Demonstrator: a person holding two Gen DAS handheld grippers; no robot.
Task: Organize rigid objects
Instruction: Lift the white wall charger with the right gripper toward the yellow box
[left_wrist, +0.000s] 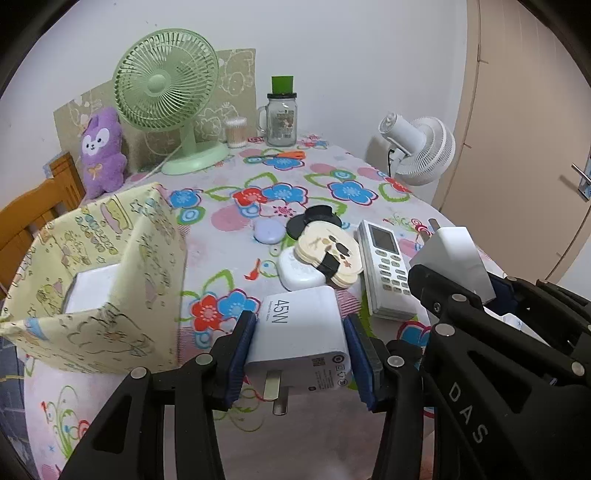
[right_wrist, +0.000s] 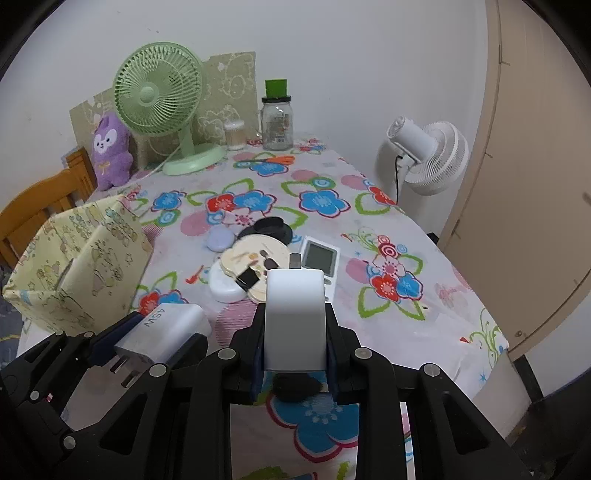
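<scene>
Charger (left_wrist: 301, 328) between left tool (left_wrist: 301, 350) pads

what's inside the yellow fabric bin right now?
One white boxy item lies inside the yellow fabric bin, seen from the left wrist view. The near wall hides the rest of the floor, and from the right wrist view the inside hardly shows, so more may be in there.

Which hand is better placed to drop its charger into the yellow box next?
Left, probably. The left gripper, shut on the 45W charger, is right beside the yellow box; the right gripper, with its charger, is farther from it.
</scene>
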